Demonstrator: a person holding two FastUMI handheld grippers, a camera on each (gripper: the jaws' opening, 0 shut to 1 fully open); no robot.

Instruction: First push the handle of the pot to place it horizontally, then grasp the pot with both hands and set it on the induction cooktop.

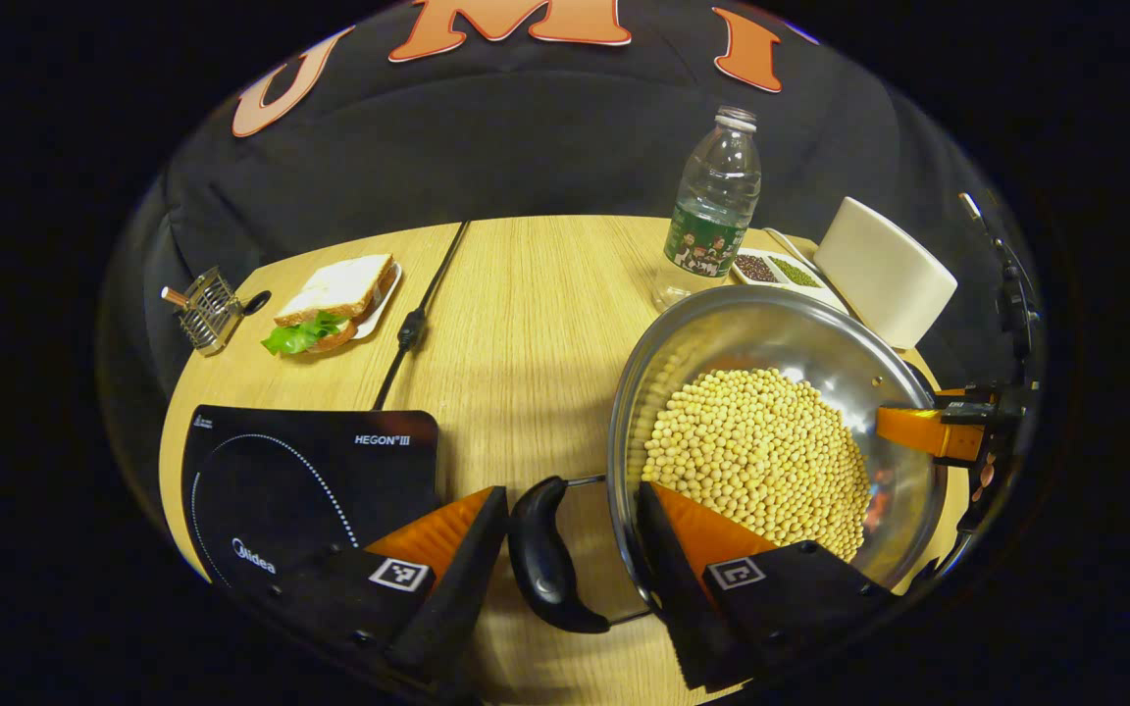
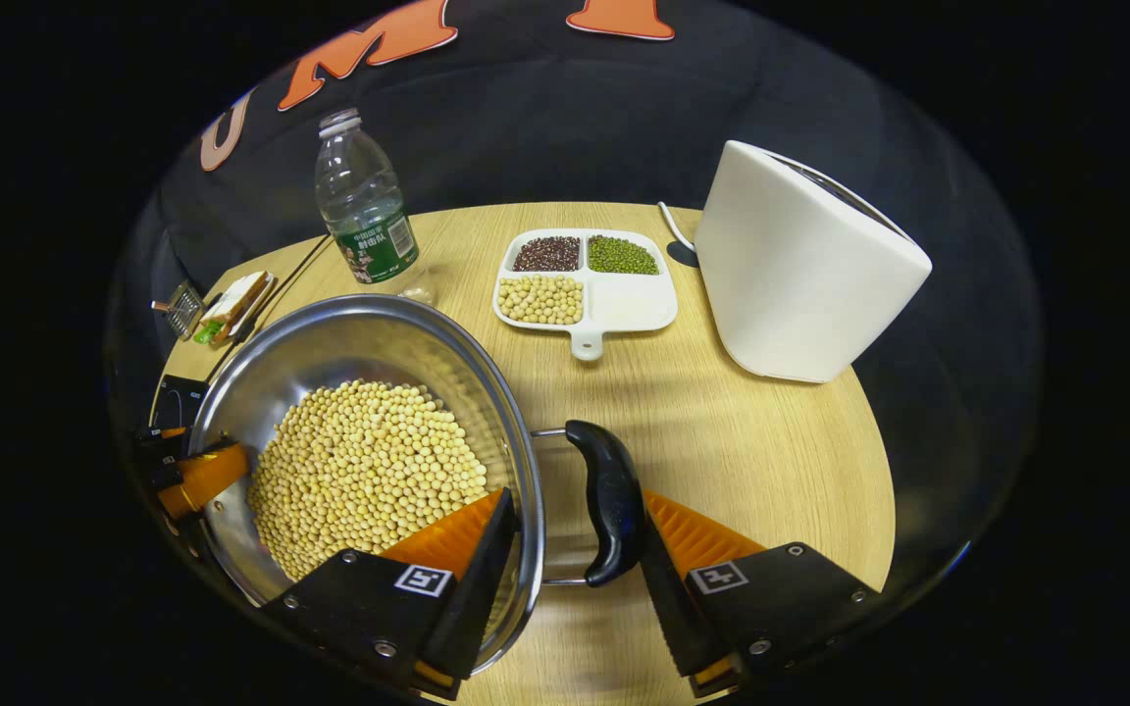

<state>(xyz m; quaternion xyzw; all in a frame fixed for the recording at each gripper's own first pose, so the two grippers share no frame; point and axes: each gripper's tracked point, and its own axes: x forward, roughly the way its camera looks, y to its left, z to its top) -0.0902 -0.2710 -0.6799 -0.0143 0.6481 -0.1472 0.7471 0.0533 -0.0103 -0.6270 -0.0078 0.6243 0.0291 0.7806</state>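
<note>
A steel pot (image 1: 722, 306) holding soybeans (image 1: 756, 456) stands on the wooden table, right of the black induction cooktop (image 1: 300, 480). My left gripper (image 1: 571, 488) is shut across the pot's left black handle (image 1: 545, 554), one finger outside the handle and the other inside the rim. In the right gripper view my right gripper (image 2: 575, 495) clamps the opposite handle (image 2: 609, 500) and the pot (image 2: 379, 309) rim the same way. Each gripper appears across the pot in the other's view: the right gripper (image 1: 928, 431), the left gripper (image 2: 202, 476).
A sandwich on a plate (image 1: 334, 299), a small metal rack (image 1: 207, 309) and a black cable (image 1: 418, 314) lie behind the cooktop. Behind the pot are a water bottle (image 2: 364, 206), a divided dish of beans (image 2: 585, 279) and a white appliance (image 2: 800, 265).
</note>
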